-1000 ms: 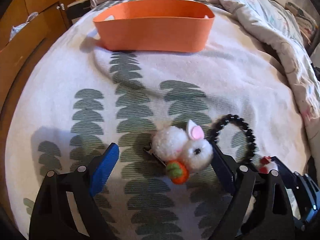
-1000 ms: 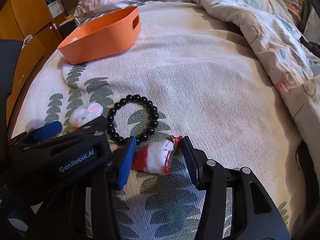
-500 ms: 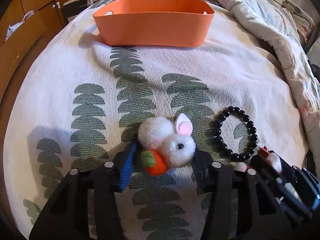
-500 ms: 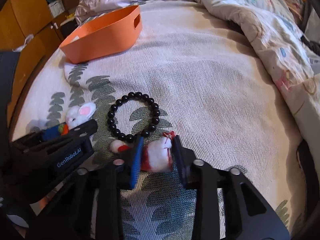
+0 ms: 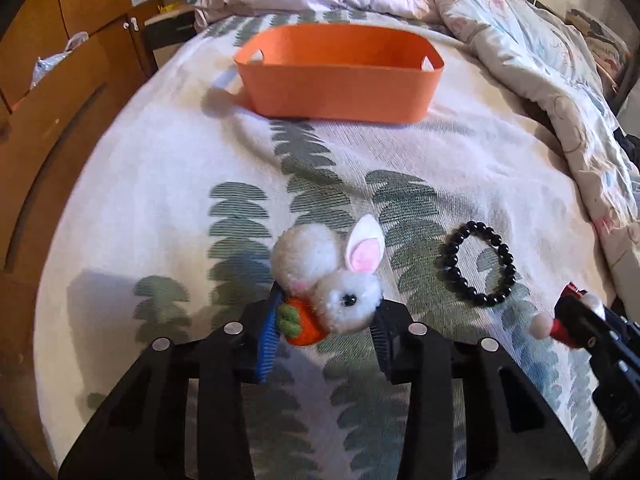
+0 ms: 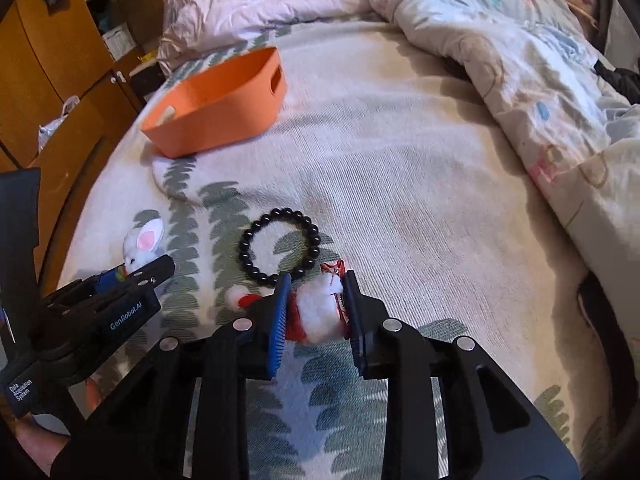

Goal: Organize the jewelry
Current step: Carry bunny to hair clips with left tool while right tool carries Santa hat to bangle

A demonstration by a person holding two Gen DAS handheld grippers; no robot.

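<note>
My left gripper point(image 5: 326, 320) is shut on a white pom-pom bunny hair clip point(image 5: 328, 276) with an orange carrot, held above the bed. It also shows in the right wrist view point(image 6: 142, 246). My right gripper point(image 6: 316, 308) is shut on a red and white Santa hair clip point(image 6: 320, 312), also lifted; the clip shows at the right edge of the left wrist view point(image 5: 560, 316). A black bead bracelet point(image 5: 478, 268) lies on the blanket between the two grippers, also seen in the right wrist view point(image 6: 280, 244). An orange basket point(image 5: 340, 76) stands farther back on the bed point(image 6: 216, 108).
The bed has a white blanket with green leaf prints point(image 5: 304, 160). A crumpled floral duvet point(image 6: 520, 60) lies along the right side and back. Wooden cabinets point(image 5: 60, 60) stand close to the bed's left edge.
Both grippers have closed on their clips and lifted them off the blanket. The views have risen and tilted toward the orange basket. The bracelet has not moved.
</note>
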